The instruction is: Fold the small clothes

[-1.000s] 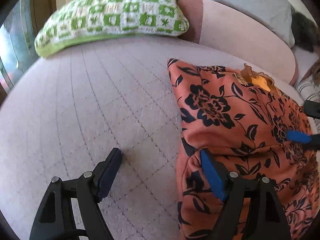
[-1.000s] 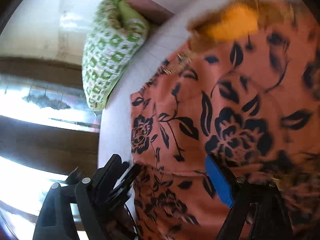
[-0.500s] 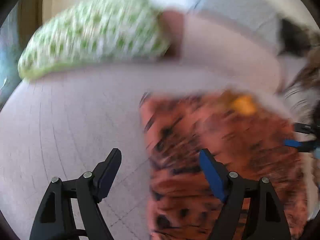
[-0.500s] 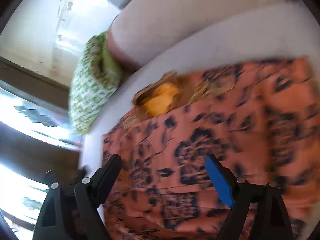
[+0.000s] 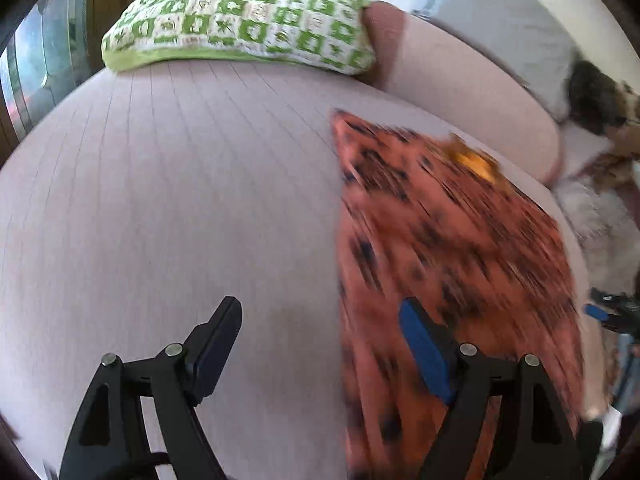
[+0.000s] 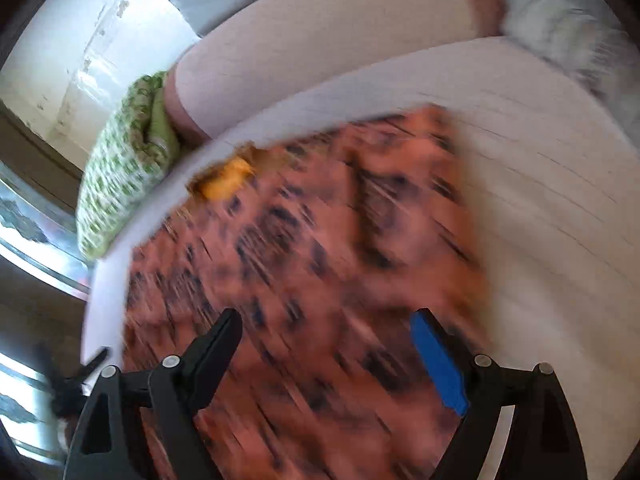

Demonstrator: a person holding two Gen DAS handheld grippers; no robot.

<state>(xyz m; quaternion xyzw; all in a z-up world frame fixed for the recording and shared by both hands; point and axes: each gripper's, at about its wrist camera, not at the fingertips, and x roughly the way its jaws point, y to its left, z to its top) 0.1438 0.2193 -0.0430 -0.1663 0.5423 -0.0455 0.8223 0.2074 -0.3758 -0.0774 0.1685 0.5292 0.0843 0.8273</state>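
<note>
the pink sofa seat point(image 5: 168, 216) carries the orange floral garment point(image 5: 448, 248), lying flat to the right of the green checked cushion point(image 5: 240, 16). it looks part-folded, though blur hides the creases. both the left gripper point(image 5: 320, 344) and the right gripper point(image 6: 326, 344) hover over the garment, fingers apart and empty. next: pinch an edge for another fold.

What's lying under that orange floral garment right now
The orange floral garment lies flat on the pink quilted cushion, which shows all around it. A yellow lining peeks out at its far edge. Anything beneath the fabric itself is covered.
</note>
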